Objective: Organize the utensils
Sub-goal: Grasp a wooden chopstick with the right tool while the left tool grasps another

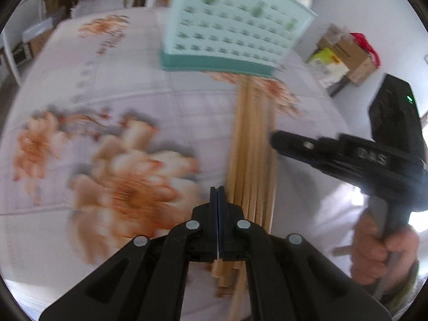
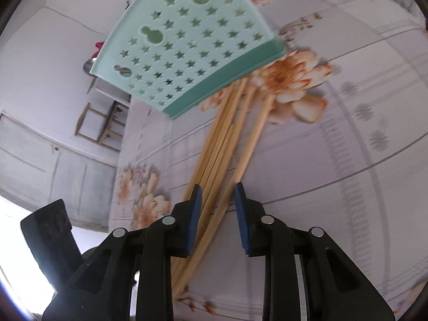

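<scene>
- On the floral-cloth surface (image 2: 374, 85), a bundle of wooden chopsticks (image 2: 227, 144) lies flat, far tips touching or just under the base of the holder; can't tell which.
- Mint-green utensil holder (image 2: 184, 45) w/ star-shaped holes & darker teal base stands toward the far part of the surface, just beyond the chopstick tips.
- Right gripper (image 2: 218, 203): jaws partly spread, blue pads either side of the near part of the bundle; sticks run between them, pads don't look pressed on yet.
- Left gripper (image 1: 217, 198): jaws pressed together, nothing between, just beside the bundle's left edge.
- Left-wrist view also shows the right gripper coming in from the right, a hand (image 1: 385, 251) round its handle.
- Beyond the surface's far right edge: cardboard box (image 1: 345, 53) on the floor.
</scene>
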